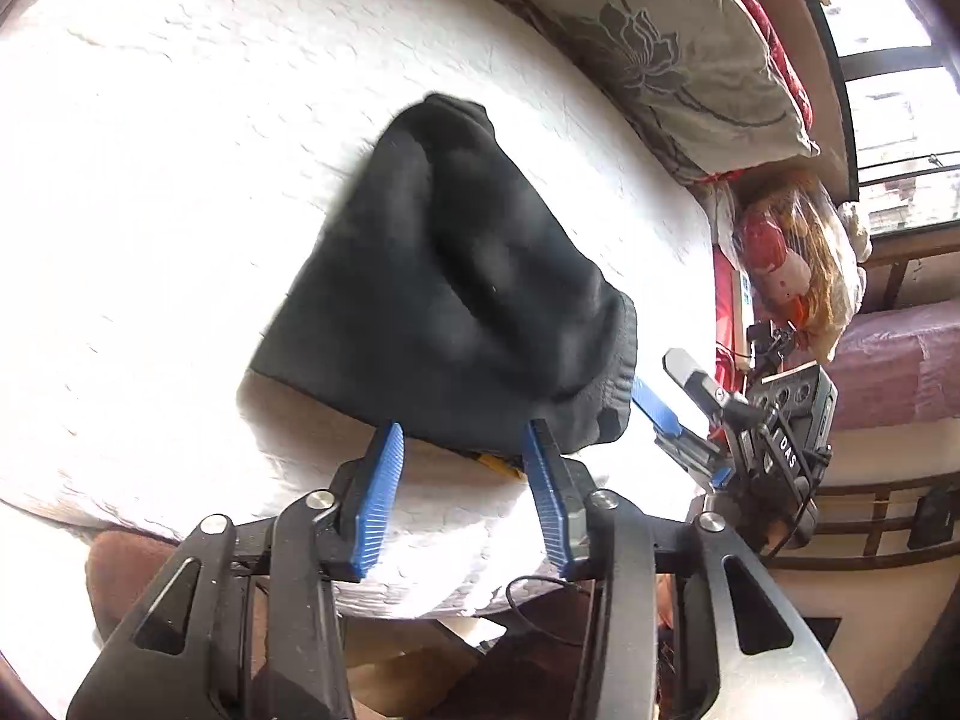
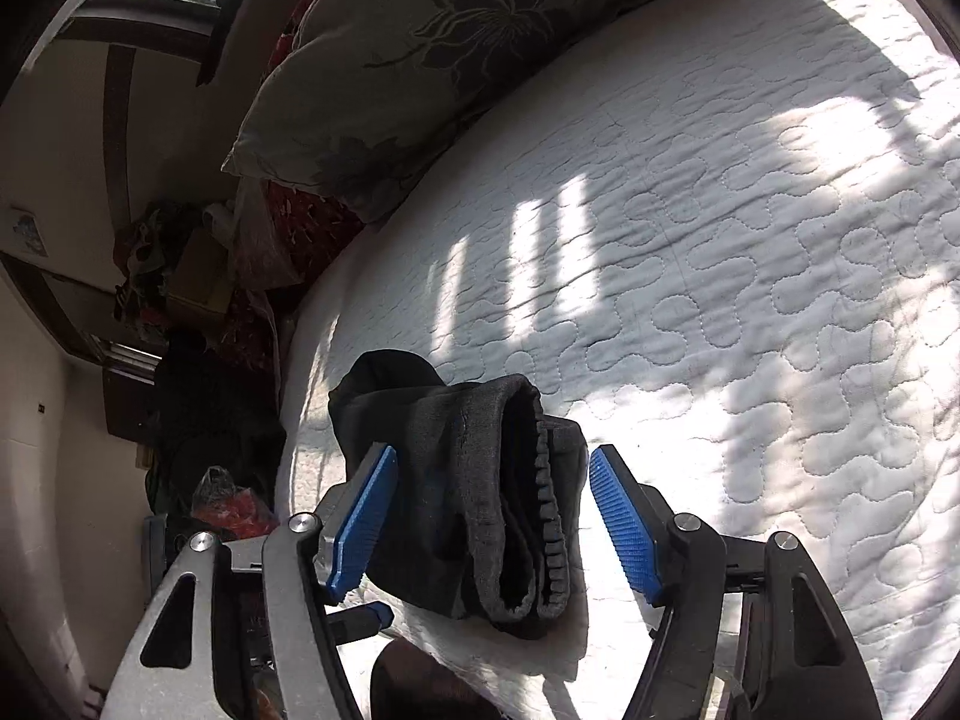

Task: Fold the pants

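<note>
Left wrist view: the left gripper (image 1: 465, 438) has its jaws spread, pinching nothing, their blue tips just at the near edge of the pants (image 1: 456, 294). These lie as a folded dark bundle on the white quilted bed (image 1: 150, 180), close to its near edge. Right wrist view: the right gripper (image 2: 492, 468) also stands with jaws spread, straddling the bundle's ribbed waistband end without pressing it. Farther back, a floral pillow (image 2: 420, 54) rests on the bed.
</note>
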Tool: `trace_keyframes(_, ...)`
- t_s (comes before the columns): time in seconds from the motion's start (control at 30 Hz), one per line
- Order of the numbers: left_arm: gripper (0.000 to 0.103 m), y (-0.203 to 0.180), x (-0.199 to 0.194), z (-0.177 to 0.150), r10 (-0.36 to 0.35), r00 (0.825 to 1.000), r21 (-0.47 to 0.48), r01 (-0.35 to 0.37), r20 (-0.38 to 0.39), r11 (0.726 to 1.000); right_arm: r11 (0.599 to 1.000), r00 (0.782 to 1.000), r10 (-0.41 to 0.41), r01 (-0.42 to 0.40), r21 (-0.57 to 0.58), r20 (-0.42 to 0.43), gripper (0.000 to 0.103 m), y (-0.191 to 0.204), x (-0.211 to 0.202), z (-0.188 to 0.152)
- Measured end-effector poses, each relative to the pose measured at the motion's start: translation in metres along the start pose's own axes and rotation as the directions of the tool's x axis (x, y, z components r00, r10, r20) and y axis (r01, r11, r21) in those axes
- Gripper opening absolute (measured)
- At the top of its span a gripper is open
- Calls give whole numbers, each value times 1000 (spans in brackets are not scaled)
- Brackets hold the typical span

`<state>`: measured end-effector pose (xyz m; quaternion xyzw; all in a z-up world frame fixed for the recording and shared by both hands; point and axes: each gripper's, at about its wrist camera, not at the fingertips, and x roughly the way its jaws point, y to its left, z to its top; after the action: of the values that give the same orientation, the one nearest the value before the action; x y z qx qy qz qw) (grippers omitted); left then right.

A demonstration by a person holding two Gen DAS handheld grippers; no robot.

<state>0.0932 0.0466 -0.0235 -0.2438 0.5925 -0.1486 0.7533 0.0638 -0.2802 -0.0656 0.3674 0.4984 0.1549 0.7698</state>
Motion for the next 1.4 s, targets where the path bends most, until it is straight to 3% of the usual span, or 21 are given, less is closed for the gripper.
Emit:
trace_keyframes(0.07, 71, 14, -9, 20, 30, 998, -7, -30, 64, 1000, 1000, 1000, -13, 13, -3, -18, 74, -5, 5, -9)
trace_keyframes(0.2, 71, 25, 4, 47, 0, 1000, 18, 0, 24, 1000, 998, 999, 0, 4, 64, -54, 74, -16, 29, -23)
trace_keyframes(0.37, 71, 19, 37, 60, 72, 997, 100, -71, -7, 992, 996, 998, 58, -56, 71, -29, 74, -12, 41, -36)
trace_keyframes(0.47, 71, 23, 58, 61, 30, 998, 99, -24, -60, 995, 987, 991, 122, -115, 110, -55, 74, -11, 50, -42)
trace_keyframes(0.57, 85, 28, 60, 56, -51, 998, 107, 56, -46, 993, 948, 976, 216, -206, 242, -15, 74, -31, 53, -42)
trace_keyframes(0.67, 87, 35, 53, 50, -84, 996, 112, 88, -36, 990, 921, 974, 225, -210, 330, -8, 55, -48, 54, -43)
trace_keyframes(0.7, 84, 35, 51, 46, -103, 994, 111, 107, -44, 988, 924, 978, 209, -190, 331, -22, 46, -48, 54, -44)
trace_keyframes(0.73, 80, 33, 53, 42, -135, 988, 103, 141, -70, 985, 927, 978, 205, -183, 328, -33, 43, -46, 53, -44)
trace_keyframes(0.83, 62, 23, 50, 22, -112, 989, 113, 122, -98, 986, 928, 975, 217, -189, 322, -52, 39, -38, 46, -37)
trace_keyframes(0.9, 52, 24, 50, 4, -163, 975, 89, 178, -150, 980, 927, 967, 252, -231, 295, -33, 37, -34, 31, -26)
trace_keyframes(0.97, 50, 33, 58, -11, -135, 974, 48, 146, -181, 988, 963, 984, 173, -159, 216, -45, 37, -30, 18, -14)
trace_keyframes(1.0, 48, 35, 59, -16, -128, 978, 44, 136, -164, 990, 975, 992, 113, -99, 197, -61, 38, -32, 17, -11)
trace_keyframes(1.1, 47, 30, 50, -16, -113, 982, 62, 123, -150, 990, 985, 992, 39, -18, 174, -118, 45, -38, 20, -19)
trace_keyframes(1.13, 46, 26, 42, -15, -98, 986, 90, 111, -135, 990, 987, 992, 15, 5, 159, -122, 52, -37, 18, -22)
trace_keyframes(1.2, 45, 14, 16, -12, -45, 998, 188, 54, -53, 981, 992, 995, -8, 20, 123, -95, 54, -33, 5, -22)
trace_keyframes(1.27, 49, 0, -12, -7, -17, 999, 281, 4, 44, 960, 996, 999, -43, 43, 78, -3, 55, -25, -17, -15)
trace_keyframes(1.33, 60, -16, -25, 6, 5, 995, 358, -41, 103, 933, 1000, 997, -27, 26, 17, 72, 66, -11, -32, -6)
trace_keyframes(1.4, 61, -31, -22, 18, 54, 990, 424, -106, 134, 899, 999, 998, -10, 13, -48, 68, 68, 7, -28, 3)
